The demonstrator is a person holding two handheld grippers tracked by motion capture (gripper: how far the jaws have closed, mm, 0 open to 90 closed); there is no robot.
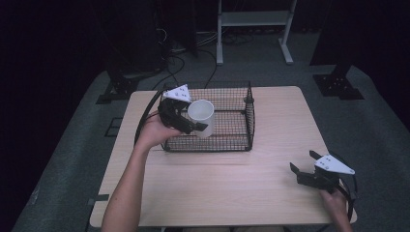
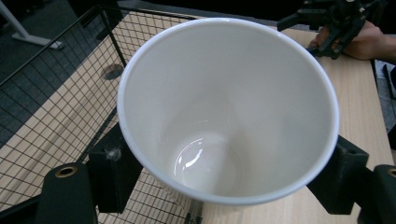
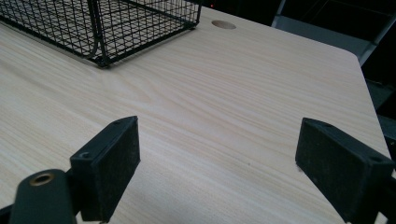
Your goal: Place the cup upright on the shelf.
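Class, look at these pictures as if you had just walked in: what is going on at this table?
A person stands at a wooden table with a two-jaw tool in each hand. The left tool grips a white cup by its sides, holding it over the near left part of a black wire basket. The cup looks empty inside. The right tool sits open near the table's right edge, holding nothing.

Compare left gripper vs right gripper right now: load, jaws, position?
Load: the left gripper is shut on a white cup; the right gripper holds nothing. Jaws: the left's press the cup's sides; the right's stand wide apart. Position: the left is at the wire basket, cup over its near-left part; the right sits low at the wooden table's near-right corner. Shared: both are hand-held, with black jaws and a grey plate on top.
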